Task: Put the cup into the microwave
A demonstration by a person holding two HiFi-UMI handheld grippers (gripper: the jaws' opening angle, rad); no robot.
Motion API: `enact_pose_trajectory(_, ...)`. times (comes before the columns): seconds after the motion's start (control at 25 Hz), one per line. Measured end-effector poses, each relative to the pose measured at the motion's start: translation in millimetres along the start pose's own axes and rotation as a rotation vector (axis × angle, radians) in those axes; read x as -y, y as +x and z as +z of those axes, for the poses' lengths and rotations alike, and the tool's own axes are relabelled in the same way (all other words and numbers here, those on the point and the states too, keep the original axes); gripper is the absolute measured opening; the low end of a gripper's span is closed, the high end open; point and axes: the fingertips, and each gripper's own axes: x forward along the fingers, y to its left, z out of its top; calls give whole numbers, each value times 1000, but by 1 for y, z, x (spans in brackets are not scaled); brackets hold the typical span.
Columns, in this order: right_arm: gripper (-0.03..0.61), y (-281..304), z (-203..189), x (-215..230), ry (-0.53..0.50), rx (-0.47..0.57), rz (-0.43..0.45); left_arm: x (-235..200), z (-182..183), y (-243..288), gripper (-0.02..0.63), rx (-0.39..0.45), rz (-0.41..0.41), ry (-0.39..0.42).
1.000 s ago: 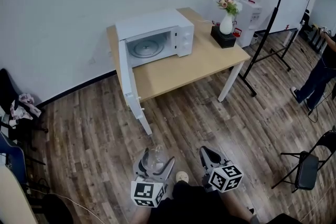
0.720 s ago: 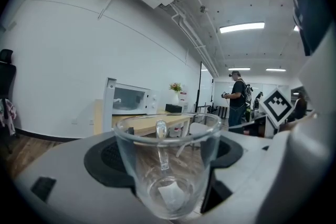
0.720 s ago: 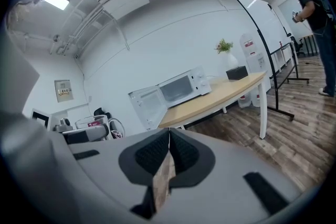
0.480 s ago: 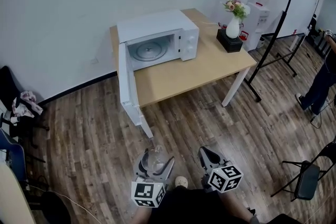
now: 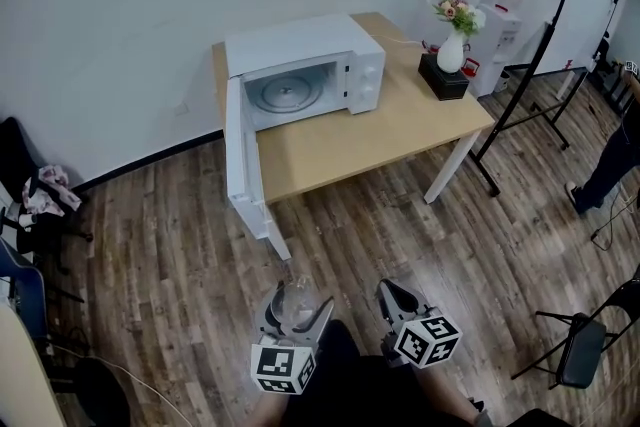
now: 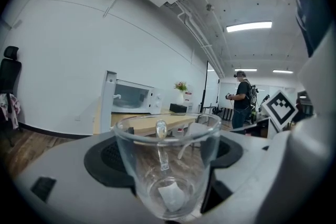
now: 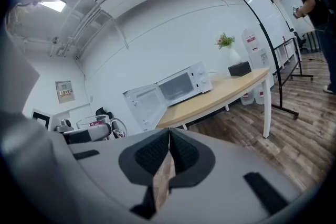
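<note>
Left gripper [image 5: 296,307] jaws clasp the glass cup [image 6: 167,160]; right gripper [image 5: 391,289] jaws pressed together, empty; microwave [image 5: 300,65] door open.

One white microwave [image 5: 305,75] on one tabletop [image 5: 370,140] at twelve o'clock. One glass cup [image 5: 296,307]. Two grippers at six o'clock: left gripper [image 5: 298,300], right gripper [image 5: 390,290]. One vase of flowers [image 5: 452,50] at two o'clock.

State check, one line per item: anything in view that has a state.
Microwave: door wide open, nothing on the turntable.
Cup: upright, clamped in the left jaws, not yet at the microwave.
Left gripper: shut on cup.
Right gripper: jaws together, nothing held.
Vase: upright, holding flowers.
</note>
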Motion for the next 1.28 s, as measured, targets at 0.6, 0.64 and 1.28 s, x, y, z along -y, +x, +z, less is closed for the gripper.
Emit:
enact_pose_trajectory(0.6, -8, 13, 12, 17, 2, 0, -2, 5, 4, 28, 403, -11, -21, -2)
enact_pose_trajectory(0.64, -7, 15, 14, 19, 3, 2, -2, 4, 6, 32, 403, -10, -23, -1)
enact_pose_trajectory(1.28, -7, 73, 68, 66, 12, 7, -26, -5, 37, 129, 403, -17, -76, 0)
